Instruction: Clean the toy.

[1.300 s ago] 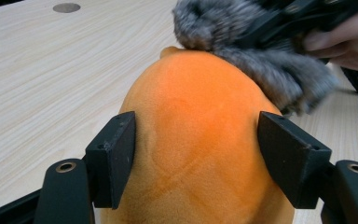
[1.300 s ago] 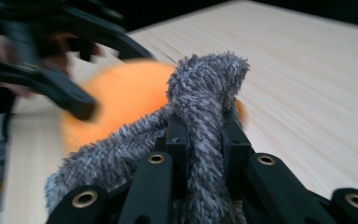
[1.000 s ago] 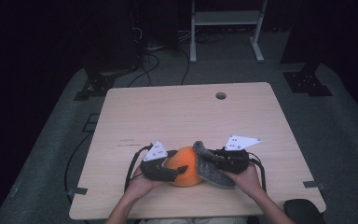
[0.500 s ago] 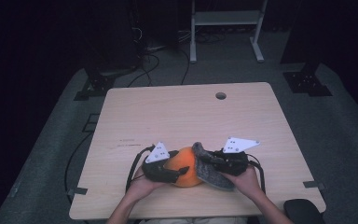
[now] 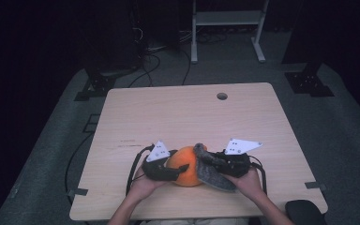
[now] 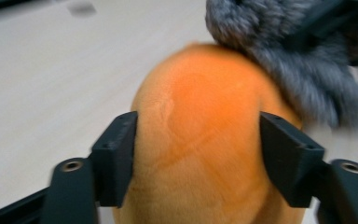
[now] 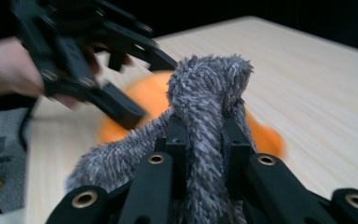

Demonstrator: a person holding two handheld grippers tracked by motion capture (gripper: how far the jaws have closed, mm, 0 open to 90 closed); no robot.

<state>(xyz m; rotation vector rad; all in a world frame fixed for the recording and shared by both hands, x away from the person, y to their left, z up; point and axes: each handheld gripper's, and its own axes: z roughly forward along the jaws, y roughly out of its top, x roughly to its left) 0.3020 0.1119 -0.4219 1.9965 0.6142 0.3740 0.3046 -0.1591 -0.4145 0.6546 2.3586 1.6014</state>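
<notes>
Two soft things were in my grip near the table's (image 5: pixel 136 117) front edge: the orange plush (image 6: pixel 200 140) sat between my left gripper's (image 5: pixel 180 168) jaws, which had just been closing and pressed its sides, and my right gripper (image 7: pixel 204 140) was clamped on the grey furry piece (image 7: pixel 209 88) draped over it. Squeezed unevenly, the rounded plush could have slipped out; a hard pull might have torn the fur free.

Pale wooden table (image 5: pixel 178 117) with round hole (image 5: pixel 221 96), floor cables (image 5: pixel 159 61), white stand (image 5: pixel 225 28)

Dark lab, bare table (image 5: pixel 178 117), floor cables (image 5: pixel 159 61)
</notes>
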